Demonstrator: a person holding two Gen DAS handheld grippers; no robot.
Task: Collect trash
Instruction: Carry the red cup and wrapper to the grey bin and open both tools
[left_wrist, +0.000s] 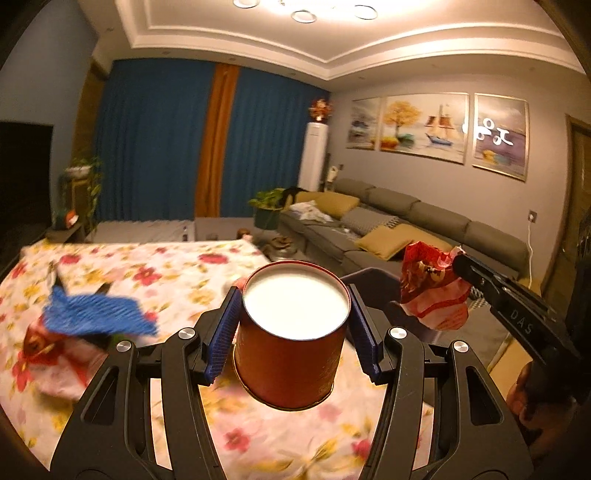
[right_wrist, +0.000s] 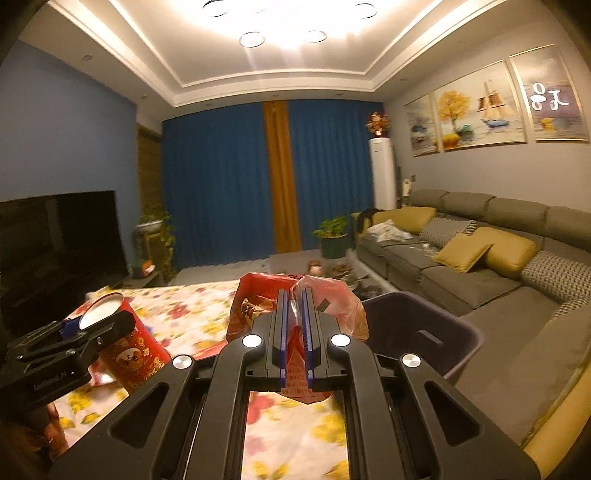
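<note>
Blue-padded fingers of the left gripper are clamping a round red cardboard canister with a pale inner lining, one pad pressing on each side of its wall just under the open rim. The canister is sitting upright between them, lifted above the table covered with a floral cloth; in the right wrist view the same canister is showing a printed cartoon figure on its side, with the left gripper gripping it near the top.

Fingers of the right gripper are standing almost together, pinching a crumpled red and pink plastic snack bag that is bulging out ahead of and below the pads. From the left wrist view that bag is hanging from the tip of the right gripper, just to the right of the canister and apart from it. A dark purple plastic bin is sitting beside the table, just right of the held bag. On the cloth at left, a blue ribbed piece is lying over another red wrapper, both blurred.
</note>
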